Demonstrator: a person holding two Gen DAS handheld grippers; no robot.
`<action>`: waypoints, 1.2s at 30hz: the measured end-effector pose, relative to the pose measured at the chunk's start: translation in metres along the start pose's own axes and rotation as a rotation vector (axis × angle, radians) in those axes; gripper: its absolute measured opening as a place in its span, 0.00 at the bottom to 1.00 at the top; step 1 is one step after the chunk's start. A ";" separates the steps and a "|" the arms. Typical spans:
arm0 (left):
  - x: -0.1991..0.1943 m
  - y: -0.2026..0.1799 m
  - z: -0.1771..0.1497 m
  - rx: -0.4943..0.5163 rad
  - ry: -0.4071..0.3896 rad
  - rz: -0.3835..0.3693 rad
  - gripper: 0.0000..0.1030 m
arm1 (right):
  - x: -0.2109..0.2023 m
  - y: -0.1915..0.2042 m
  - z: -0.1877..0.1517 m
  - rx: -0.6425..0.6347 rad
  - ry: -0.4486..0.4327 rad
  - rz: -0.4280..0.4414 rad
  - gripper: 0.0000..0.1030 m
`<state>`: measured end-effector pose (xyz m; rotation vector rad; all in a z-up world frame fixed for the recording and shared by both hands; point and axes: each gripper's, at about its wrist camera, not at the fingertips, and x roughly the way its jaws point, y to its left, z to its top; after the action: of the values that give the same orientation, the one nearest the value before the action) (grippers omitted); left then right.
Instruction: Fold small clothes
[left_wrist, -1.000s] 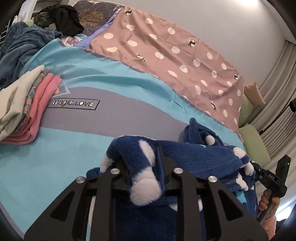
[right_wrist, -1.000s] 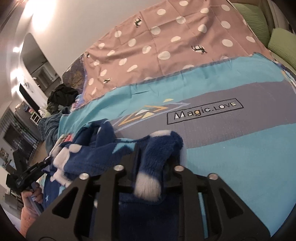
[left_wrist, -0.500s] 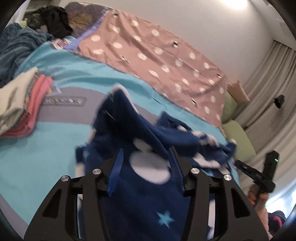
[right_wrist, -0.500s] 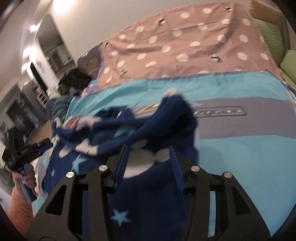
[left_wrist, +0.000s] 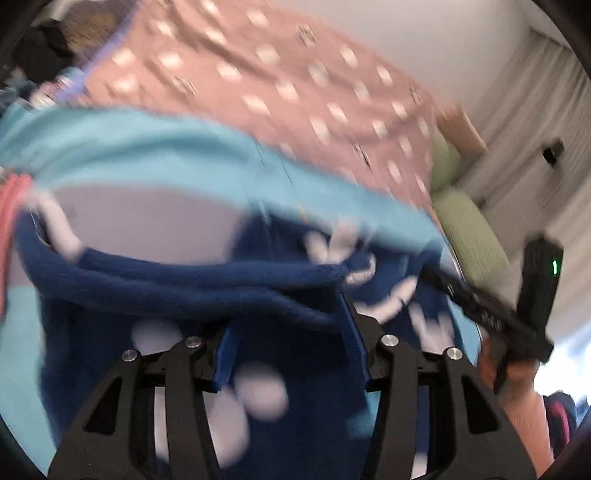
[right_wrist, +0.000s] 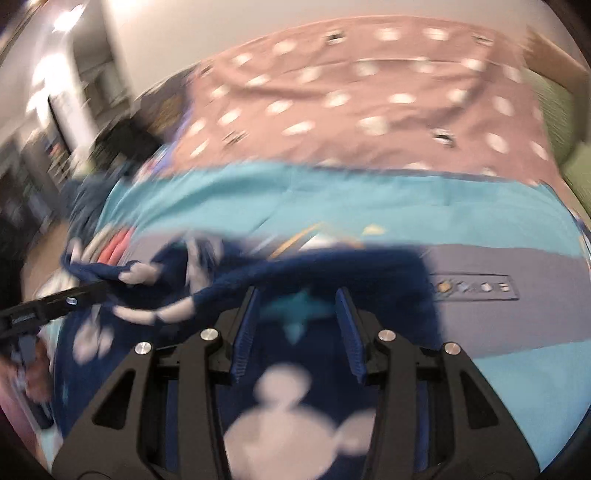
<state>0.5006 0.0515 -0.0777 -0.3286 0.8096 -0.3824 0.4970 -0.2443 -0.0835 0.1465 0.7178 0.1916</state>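
A navy fleece garment with white blobs and teal stars (left_wrist: 192, 288) (right_wrist: 332, 273) lies on the turquoise and grey bedspread (left_wrist: 147, 170) (right_wrist: 480, 229), its far edge folded over. My left gripper (left_wrist: 288, 328) is open just above the garment, with its folded edge in front of the fingertips. My right gripper (right_wrist: 295, 306) is open over the garment, a teal star between its fingers. Both views are motion-blurred. The right gripper also shows at the right of the left wrist view (left_wrist: 480, 306), and the left gripper at the left of the right wrist view (right_wrist: 55, 299).
A pink polka-dot blanket (left_wrist: 295, 85) (right_wrist: 369, 99) covers the far part of the bed. Green pillows (left_wrist: 469, 225) lie at its right end. A stack of folded pink clothes (left_wrist: 9, 199) (right_wrist: 118, 243) sits to the left. Dark clothes (right_wrist: 122, 144) are piled beyond.
Both grippers have opened and let go of the navy garment, which has dropped onto the bedspread. Both have then pulled back and lifted slightly.
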 end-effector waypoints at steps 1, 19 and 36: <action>-0.004 0.004 0.006 -0.021 -0.047 0.033 0.51 | 0.000 -0.011 0.001 0.054 -0.008 -0.004 0.43; -0.169 0.047 -0.161 -0.114 -0.109 0.053 0.64 | -0.159 -0.118 -0.184 0.361 0.038 0.079 0.65; -0.129 0.096 -0.210 -0.516 -0.051 -0.100 0.71 | -0.111 -0.083 -0.212 0.541 0.118 0.339 0.78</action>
<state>0.2813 0.1651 -0.1723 -0.8595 0.8370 -0.2517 0.2849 -0.3351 -0.1869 0.7810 0.8478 0.3285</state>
